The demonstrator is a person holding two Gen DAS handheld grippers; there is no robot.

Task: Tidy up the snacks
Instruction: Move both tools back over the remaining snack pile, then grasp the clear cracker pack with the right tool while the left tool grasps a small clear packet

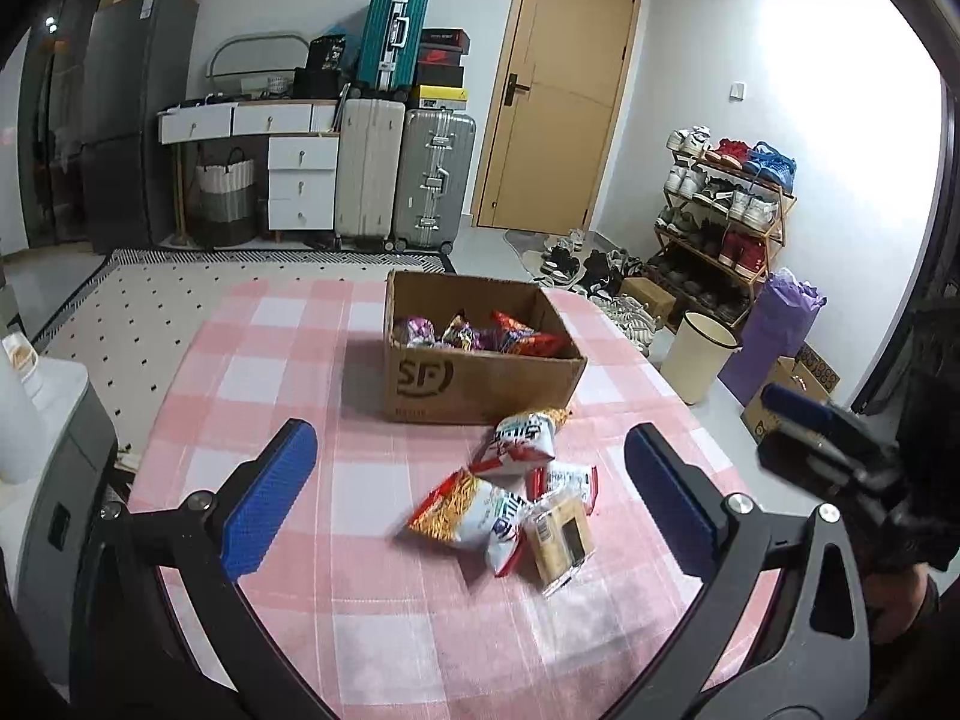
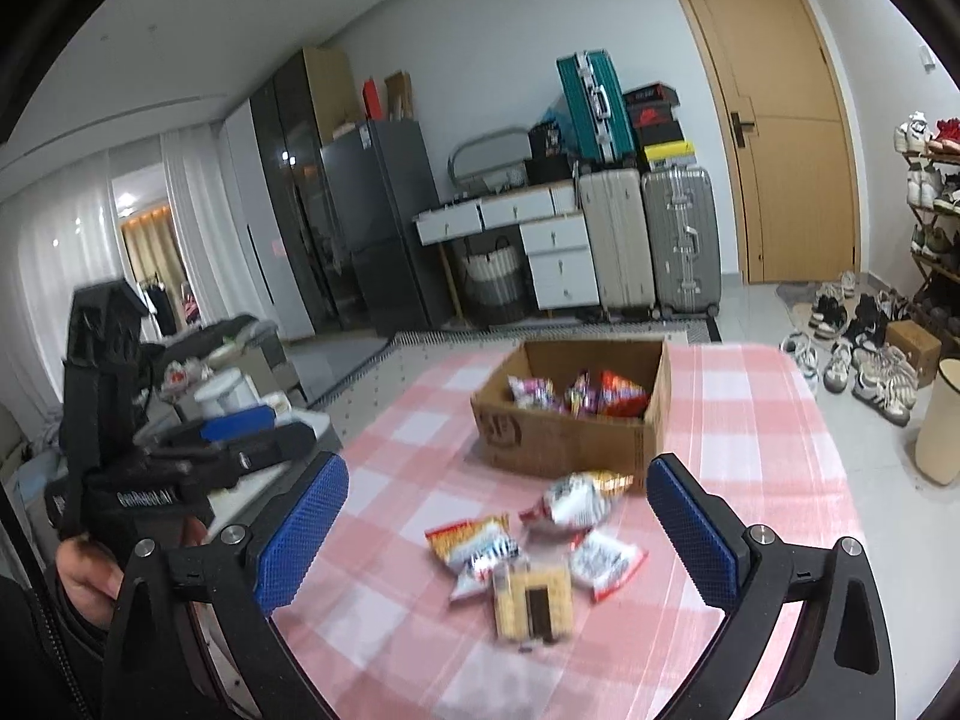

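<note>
A brown cardboard box (image 1: pixel 480 381) (image 2: pixel 558 444) sits on the pink checked tablecloth (image 1: pixel 288 360) (image 2: pixel 750 420) and holds several snack packets (image 1: pixel 480 333) (image 2: pixel 579 393). In front of it lie loose snacks: two white-and-orange packets (image 1: pixel 468 513) (image 1: pixel 521 441), a small white-and-red packet (image 1: pixel 564 480) (image 2: pixel 606 561) and a clear cracker pack (image 1: pixel 558 540) (image 2: pixel 533 600). My left gripper (image 1: pixel 471 507) is open and empty above them. My right gripper (image 2: pixel 498 534) is open and empty over the same pile; it also shows at the right of the left wrist view (image 1: pixel 828 438).
Beyond the table stand suitcases (image 1: pixel 402 174), a white drawer unit (image 1: pixel 300 186), a wooden door (image 1: pixel 558 90), a shoe rack (image 1: pixel 726 210) and a cream bin (image 1: pixel 699 357). A grey appliance (image 1: pixel 54 450) stands left of the table.
</note>
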